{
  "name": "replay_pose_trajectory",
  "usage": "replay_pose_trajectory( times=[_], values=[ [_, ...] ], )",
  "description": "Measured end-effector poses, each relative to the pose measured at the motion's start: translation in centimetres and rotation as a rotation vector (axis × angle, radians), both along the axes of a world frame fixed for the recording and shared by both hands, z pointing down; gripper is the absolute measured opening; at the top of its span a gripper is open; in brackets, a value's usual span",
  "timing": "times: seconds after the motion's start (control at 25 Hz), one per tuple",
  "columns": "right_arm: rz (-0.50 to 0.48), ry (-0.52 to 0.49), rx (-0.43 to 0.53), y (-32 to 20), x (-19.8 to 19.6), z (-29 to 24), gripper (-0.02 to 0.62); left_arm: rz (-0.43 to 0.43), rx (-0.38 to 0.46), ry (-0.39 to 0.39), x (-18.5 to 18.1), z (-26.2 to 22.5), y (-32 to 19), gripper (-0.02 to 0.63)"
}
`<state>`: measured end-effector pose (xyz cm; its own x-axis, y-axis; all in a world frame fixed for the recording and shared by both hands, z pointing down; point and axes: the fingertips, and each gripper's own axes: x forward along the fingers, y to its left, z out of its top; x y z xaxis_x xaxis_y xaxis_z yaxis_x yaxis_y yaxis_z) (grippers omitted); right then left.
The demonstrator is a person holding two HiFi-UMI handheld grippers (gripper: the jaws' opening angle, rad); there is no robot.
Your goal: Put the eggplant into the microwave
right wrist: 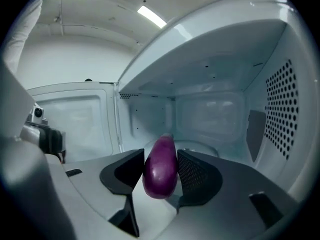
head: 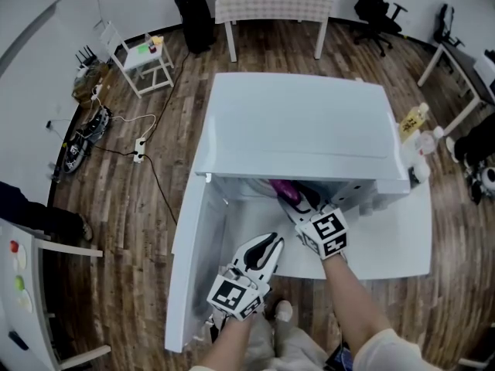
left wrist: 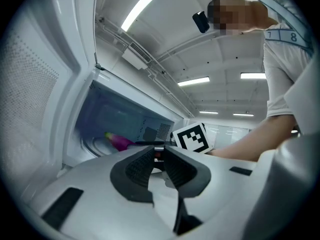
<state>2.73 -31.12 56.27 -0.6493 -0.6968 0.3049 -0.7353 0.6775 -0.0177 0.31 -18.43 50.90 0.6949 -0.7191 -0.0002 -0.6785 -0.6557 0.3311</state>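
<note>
The white microwave (head: 302,122) stands with its door (head: 192,269) swung open to the left. My right gripper (head: 302,204) is at the mouth of the cavity, shut on the purple eggplant (head: 285,189). In the right gripper view the eggplant (right wrist: 161,166) sits upright between the pads of the right gripper (right wrist: 161,173), with the cavity's back wall (right wrist: 210,114) and turntable (right wrist: 201,147) beyond. My left gripper (head: 271,246) hovers in front of the opening, shut and holding nothing. In the left gripper view the left gripper (left wrist: 158,154) points at the cavity, where the eggplant (left wrist: 120,142) shows.
The microwave rests on a white table (head: 394,246) with bottles (head: 414,122) at its right. The vented side wall (right wrist: 282,109) bounds the cavity on the right. Behind are a cloth-covered table (head: 272,2), a white stand (head: 147,59), office chairs (head: 377,6) and floor cables (head: 116,139).
</note>
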Motion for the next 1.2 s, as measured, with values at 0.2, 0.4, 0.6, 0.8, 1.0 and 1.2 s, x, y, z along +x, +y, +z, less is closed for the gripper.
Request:
replay_pose_trajectory(
  times=[0.2,0.4,0.6,0.8,1.0,1.2],
  values=[
    [0.025,0.037,-0.017,-2.5,-0.1,0.5,0.224,0.019,-0.006,0.0,0.4,0.1,0.1,0.049],
    [0.07,0.057,-0.033,-4.7,0.2,1.1,0.224,0.032,-0.009,-0.001,0.7,0.2,0.2,0.049],
    [0.105,0.053,-0.037,-5.8,0.8,1.2,0.225,0.032,-0.011,0.001,0.9,0.2,0.3,0.049],
    [0.111,0.044,-0.041,-5.5,0.9,1.1,0.232,0.025,-0.008,0.009,0.8,0.0,0.2,0.049],
    [0.118,0.014,-0.031,-4.9,1.2,0.6,0.282,0.022,-0.007,0.007,0.7,-0.1,0.3,0.051],
    [0.129,-0.014,-0.001,-3.8,1.9,-0.3,0.282,0.018,-0.004,0.004,0.7,-0.1,0.5,0.052]
  ],
)
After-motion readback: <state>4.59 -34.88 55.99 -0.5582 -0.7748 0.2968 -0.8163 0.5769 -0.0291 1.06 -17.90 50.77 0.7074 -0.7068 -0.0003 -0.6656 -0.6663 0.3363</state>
